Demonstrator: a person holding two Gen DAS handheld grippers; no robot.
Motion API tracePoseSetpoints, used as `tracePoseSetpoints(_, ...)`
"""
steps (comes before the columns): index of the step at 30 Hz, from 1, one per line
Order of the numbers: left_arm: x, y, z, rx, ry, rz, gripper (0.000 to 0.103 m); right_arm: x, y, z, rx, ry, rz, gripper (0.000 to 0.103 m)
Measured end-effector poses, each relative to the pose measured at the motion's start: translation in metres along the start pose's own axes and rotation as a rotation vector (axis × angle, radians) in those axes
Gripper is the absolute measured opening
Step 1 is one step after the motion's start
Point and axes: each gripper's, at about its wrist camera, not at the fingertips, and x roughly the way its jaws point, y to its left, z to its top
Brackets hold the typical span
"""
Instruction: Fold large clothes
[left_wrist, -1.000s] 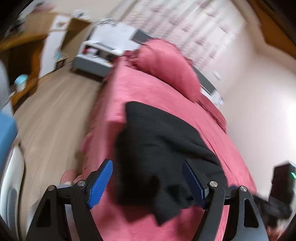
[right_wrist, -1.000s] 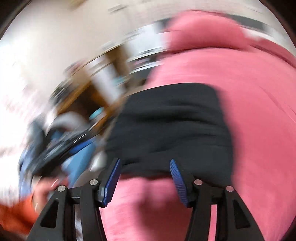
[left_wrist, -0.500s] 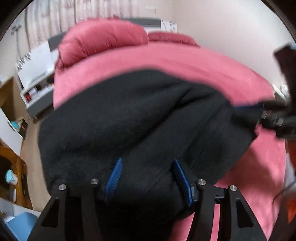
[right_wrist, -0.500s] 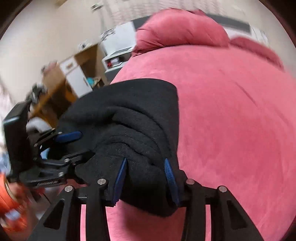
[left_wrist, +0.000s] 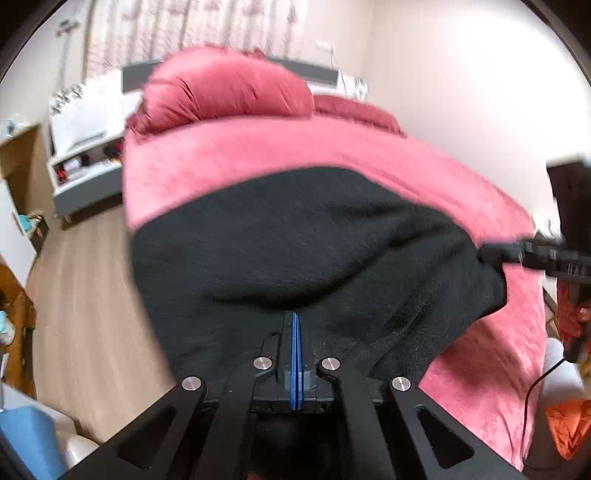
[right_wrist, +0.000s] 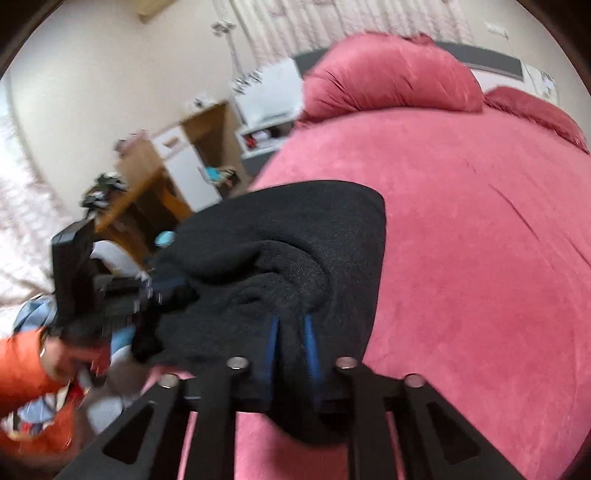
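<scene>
Now my left gripper (left_wrist: 296, 321) has just closed, pads meeting at the black garment's (left_wrist: 295, 236) near hem; my right gripper (right_wrist: 291, 332) has pinched a thick fold at six o'clock, readying a lift off the pink bed (right_wrist: 480, 258).

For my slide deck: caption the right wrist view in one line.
Right gripper shut on a thick fold of the black garment over the pink bedspread, left gripper at its far edge.

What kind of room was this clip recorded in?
Almost certainly a bedroom: a large bed with a pink cover fills most of both views, a matching pillow lies at its head, and a white bedside unit stands beside it on a wood floor.
</scene>
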Motion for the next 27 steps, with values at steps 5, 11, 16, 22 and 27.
tracePoseSetpoints(5,-0.019,0.012,-0.022,-0.159,0.042,0.023,0.003,0.026,-0.003,-0.042,-0.001,0.140,-0.034,0.006)
tracePoseSetpoints(11,-0.052,-0.036,-0.027,-0.292,-0.010,0.048,0.087,0.016,0.009,-0.050,0.161,0.120,-0.069,0.043)
tracePoseSetpoints(16,-0.059,-0.073,-0.014,-0.307,0.023,0.202,0.102,-0.011,0.064,-0.024,0.091,0.016,-0.247,0.084)
tracePoseSetpoints(22,-0.080,-0.087,-0.032,-0.265,0.026,0.387,0.103,-0.015,0.110,-0.023,-0.017,-0.058,-0.420,0.084)
tracePoseSetpoints(27,-0.084,-0.088,-0.041,-0.252,0.045,0.494,0.103,-0.007,0.119,-0.031,-0.011,-0.021,-0.397,0.084)
